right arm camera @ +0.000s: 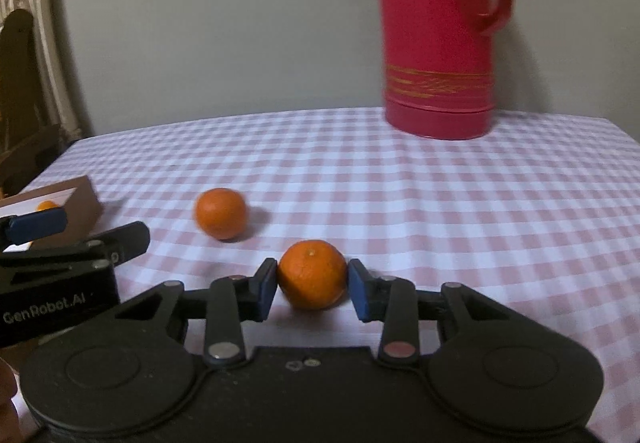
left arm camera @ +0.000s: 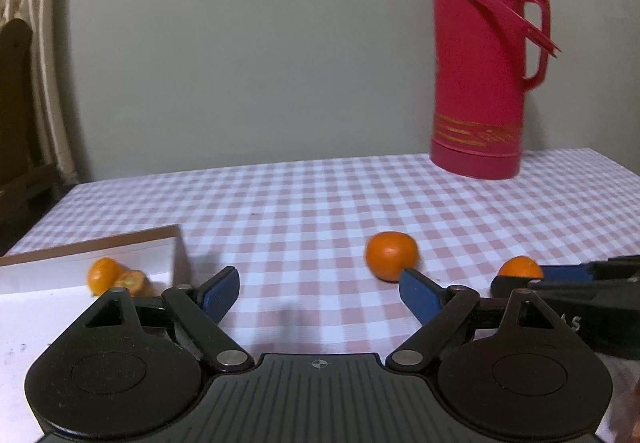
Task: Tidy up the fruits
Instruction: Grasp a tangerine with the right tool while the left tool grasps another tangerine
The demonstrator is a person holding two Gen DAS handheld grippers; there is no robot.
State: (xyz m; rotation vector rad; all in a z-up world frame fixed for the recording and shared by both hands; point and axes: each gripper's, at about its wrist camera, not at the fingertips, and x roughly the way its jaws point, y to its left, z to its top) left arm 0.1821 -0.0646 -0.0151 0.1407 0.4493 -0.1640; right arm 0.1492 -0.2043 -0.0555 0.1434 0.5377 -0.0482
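Note:
A mandarin (right arm camera: 312, 275) rests on the pink checked tablecloth (right arm camera: 440, 223), and my right gripper (right arm camera: 313, 289) is shut on it, a blue pad pressing each side. This same fruit (left arm camera: 520, 267) shows at the right of the left wrist view, between the right gripper's fingers (left arm camera: 568, 273). A second mandarin (left arm camera: 391, 255) lies loose on the cloth, just beyond my left gripper's right finger. My left gripper (left arm camera: 318, 287) stands open with only cloth between its fingers. A shallow cardboard box (left arm camera: 120, 243) with a white inside sits to the left and holds small orange fruits (left arm camera: 105, 275).
A tall red thermos flask (left arm camera: 480, 63) with a handle stands at the back right of the table, against the grey wall. A dark wooden chair (left arm camera: 16, 103) and a striped curtain are off the table's left edge. White paper (left arm camera: 60, 323) lies under the left gripper.

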